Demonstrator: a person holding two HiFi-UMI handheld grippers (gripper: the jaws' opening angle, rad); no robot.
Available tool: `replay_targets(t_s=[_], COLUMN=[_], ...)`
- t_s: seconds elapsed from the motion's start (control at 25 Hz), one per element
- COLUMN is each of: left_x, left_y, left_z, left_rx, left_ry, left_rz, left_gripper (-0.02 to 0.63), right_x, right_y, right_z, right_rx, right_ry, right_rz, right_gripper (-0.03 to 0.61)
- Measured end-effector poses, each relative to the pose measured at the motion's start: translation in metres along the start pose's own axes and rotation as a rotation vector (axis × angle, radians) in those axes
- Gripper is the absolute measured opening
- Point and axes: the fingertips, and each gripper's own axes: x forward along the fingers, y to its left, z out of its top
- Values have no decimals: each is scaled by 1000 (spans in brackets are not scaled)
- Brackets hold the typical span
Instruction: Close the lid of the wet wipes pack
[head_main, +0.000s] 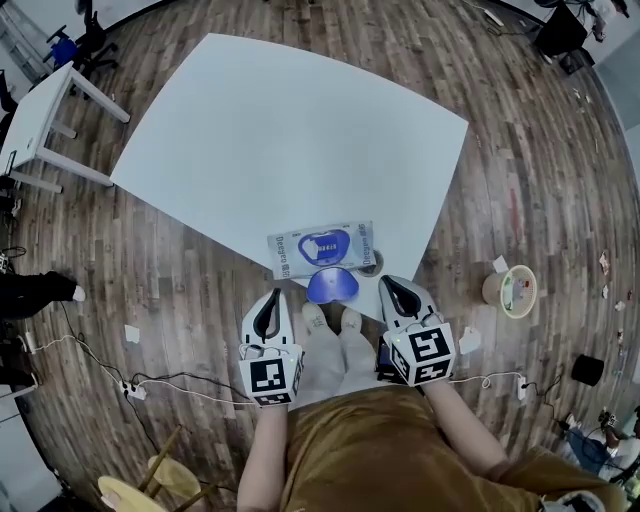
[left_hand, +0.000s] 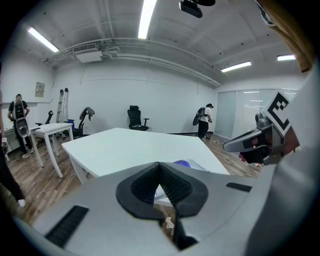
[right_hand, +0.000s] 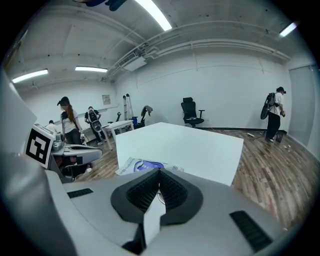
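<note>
Though blue print runs along the flat silver-grey wet wipes pack (head_main: 320, 248), its letters are too small to read; the only other marks are the black-and-white squares on each gripper's cube. At seven o'clock from the pack, the grey left gripper (head_main: 272, 298) points toward twelve o'clock over the brown wooden plank floor (head_main: 170, 280), short of the table edge, with its marker cube (head_main: 270, 378) nearest the person and a bare forearm behind it. In the left gripper view its black ribbed pads (left_hand: 172, 182) are pressed together at the tips with nothing between them. The pack lies at the six o'clock edge of the large white table (head_main: 290, 130), long side along that edge. Its rounded blue plastic lid (head_main: 332, 286) is flipped open toward six o'clock and hangs past the edge, above the person's pale feet (head_main: 333, 335). At five o'clock from the pack the grey right gripper (head_main: 392, 286) angles toward eleven o'clock, just beside the lid but apart from it. The right gripper view shows its jaws likewise closed on nothing, with the pack (right_hand: 145, 166) lying beyond them.
</note>
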Motion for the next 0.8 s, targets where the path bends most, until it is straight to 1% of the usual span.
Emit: replay_targets(t_s=[0.28, 0.48, 0.8], left_x=[7, 13, 30], left_y=[1, -2, -11], left_z=[-17, -31, -55], left_rx=[-20, -25, -29], left_ry=[37, 70, 149], left_rz=[-3, -9, -70], left_gripper=[-8, -8, -8], right_x=[9, 19, 34], right_y=[-5, -4, -3], right_z=[-14, -28, -57], right_rx=[-13, 5, 27], right_ry=[61, 114, 203], right_rz=[15, 58, 82], right_gripper=[6, 6, 6])
